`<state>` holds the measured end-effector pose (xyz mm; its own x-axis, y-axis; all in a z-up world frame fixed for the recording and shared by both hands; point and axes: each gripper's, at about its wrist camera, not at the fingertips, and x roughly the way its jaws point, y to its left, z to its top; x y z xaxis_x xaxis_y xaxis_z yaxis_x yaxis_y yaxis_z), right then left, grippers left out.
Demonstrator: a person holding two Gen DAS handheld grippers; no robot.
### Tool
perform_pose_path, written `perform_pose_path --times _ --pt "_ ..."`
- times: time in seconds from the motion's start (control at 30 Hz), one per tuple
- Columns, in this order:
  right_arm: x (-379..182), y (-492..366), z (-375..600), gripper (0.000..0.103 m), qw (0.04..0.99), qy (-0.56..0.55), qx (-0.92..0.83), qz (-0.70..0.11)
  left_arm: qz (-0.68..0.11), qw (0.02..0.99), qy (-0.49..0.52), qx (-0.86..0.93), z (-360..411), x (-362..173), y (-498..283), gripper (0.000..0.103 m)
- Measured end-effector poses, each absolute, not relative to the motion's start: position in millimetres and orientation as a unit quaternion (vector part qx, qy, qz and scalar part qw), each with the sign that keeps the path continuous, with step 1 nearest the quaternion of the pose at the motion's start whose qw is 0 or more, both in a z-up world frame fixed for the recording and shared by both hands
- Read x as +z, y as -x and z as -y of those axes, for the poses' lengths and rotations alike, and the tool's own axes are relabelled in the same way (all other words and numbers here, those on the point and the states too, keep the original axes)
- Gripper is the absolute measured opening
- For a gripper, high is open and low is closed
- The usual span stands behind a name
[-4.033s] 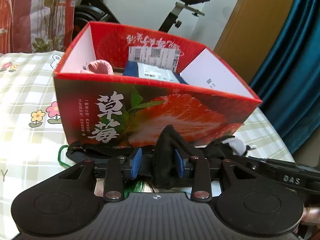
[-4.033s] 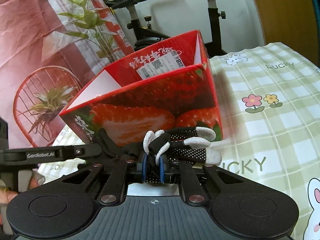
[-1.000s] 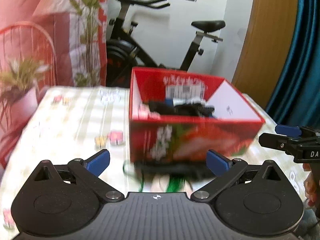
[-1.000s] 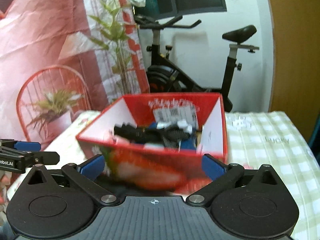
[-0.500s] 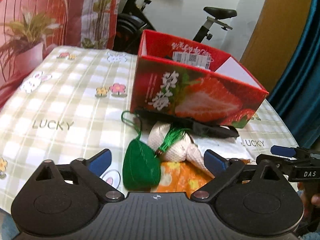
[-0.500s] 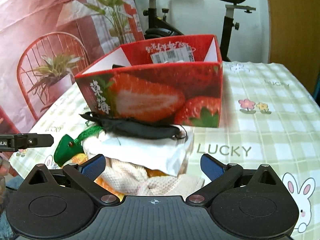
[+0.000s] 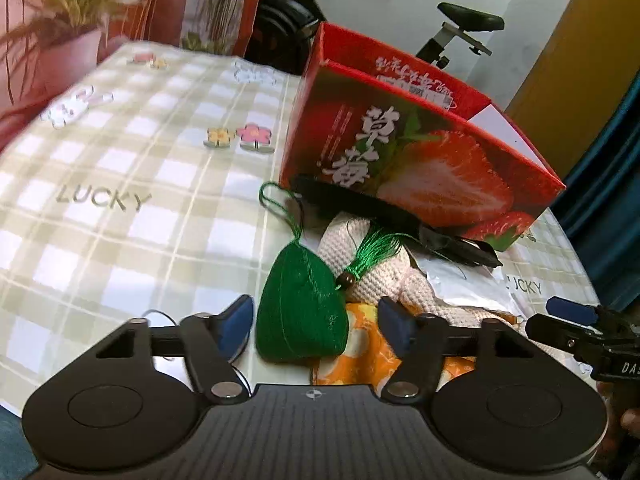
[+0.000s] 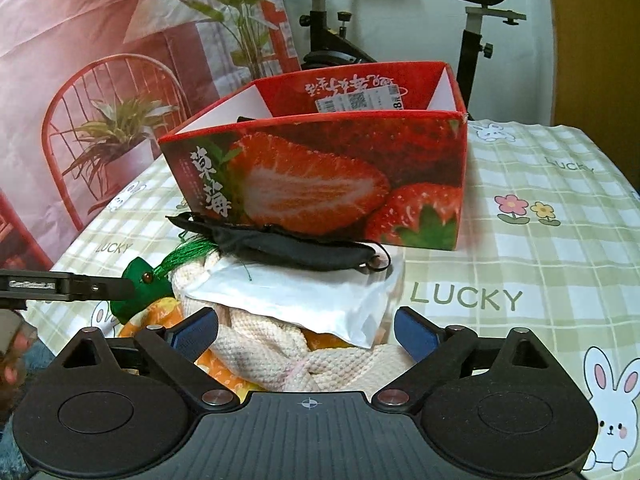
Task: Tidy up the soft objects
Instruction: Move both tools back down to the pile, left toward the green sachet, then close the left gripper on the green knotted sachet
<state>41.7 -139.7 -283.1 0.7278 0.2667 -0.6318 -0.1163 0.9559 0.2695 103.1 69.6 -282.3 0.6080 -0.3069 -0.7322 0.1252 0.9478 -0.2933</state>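
A pile of soft things lies in front of the red strawberry box. My left gripper is closing, with a green tasselled pouch between its blue pads, which are still apart from it. My right gripper is wide and closing slightly around a cream knitted piece, without pressing it. A white packet rests on the knit, and a black fabric strip lies on top against the box. Orange cloth sits underneath.
A checked tablecloth covers the table, with bare cloth left and right of the box. An exercise bike, a potted plant on a red chair and a teal curtain stand beyond the table edges.
The black gloves held four seconds ago now lie in the box. Both grippers have dropped to the pile. The left jaws have narrowed around the green pouch.
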Motion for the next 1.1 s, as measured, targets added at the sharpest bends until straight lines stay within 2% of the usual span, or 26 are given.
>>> perform_pose_path --times 0.1,0.23,0.33,0.67,0.83,1.1 --pt "-285 -43 141 0.094 0.923 -0.109 0.102 -0.355 -0.428 0.888 0.114 -0.12 -72 -286 -105 0.06" --pt "-288 -44 139 0.09 0.921 -0.109 0.105 -0.36 -0.429 0.889 0.114 -0.115 -73 -287 -109 0.046" --pt "-289 -45 138 0.089 0.92 -0.108 0.108 -0.361 -0.427 0.888 0.121 -0.12 -75 -285 -114 0.043" --pt "-289 -44 140 0.089 0.922 -0.113 0.107 -0.356 -0.39 0.899 0.109 -0.167 -61 -248 -112 0.041" --pt "-287 -44 138 0.088 0.924 -0.107 0.109 -0.352 -0.404 0.884 0.098 -0.214 -30 -248 -119 0.041" --pt "-288 -47 131 0.076 0.924 -0.085 0.12 -0.352 -0.416 0.867 0.097 -0.256 2 -260 -136 0.042"
